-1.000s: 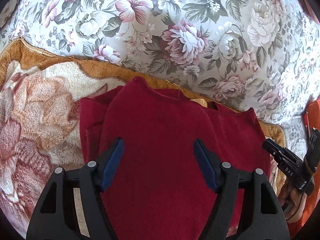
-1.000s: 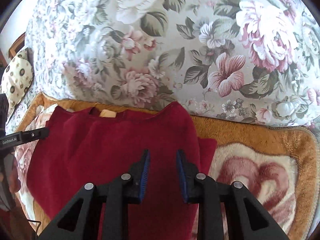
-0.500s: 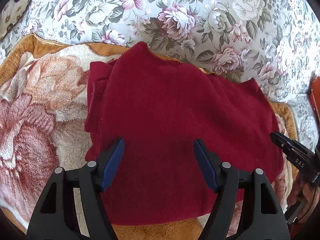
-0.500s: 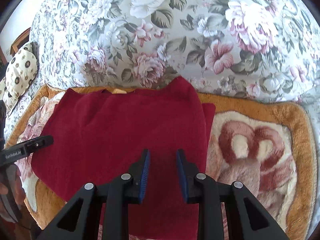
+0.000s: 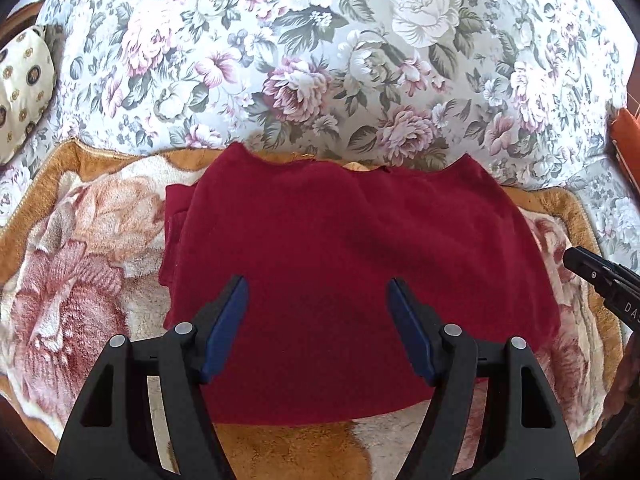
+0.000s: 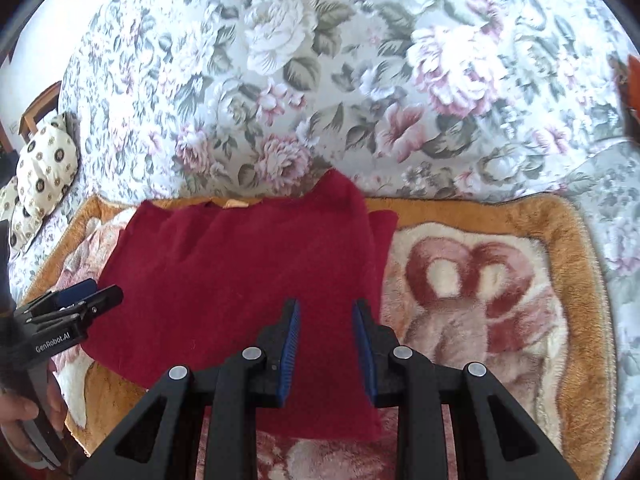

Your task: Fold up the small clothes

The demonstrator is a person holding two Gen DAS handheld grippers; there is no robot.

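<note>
Across the plush blanket (image 5: 80, 280) a dark red garment (image 5: 352, 264) is spread flat, its long axis running side to side, collar edge toward the floral bedspread (image 5: 320, 60) and hem toward both tools. Folded layers are seen at both side edges. The left gripper (image 5: 318, 320) is held above the lower middle, jaws wide and empty; the right gripper (image 6: 326, 340) is held above the garment's right part, jaws narrowly parted, gripping nothing. Either could reach the hem; nothing stands between. A patterned cushion (image 6: 44, 168) lies well apart.
</note>
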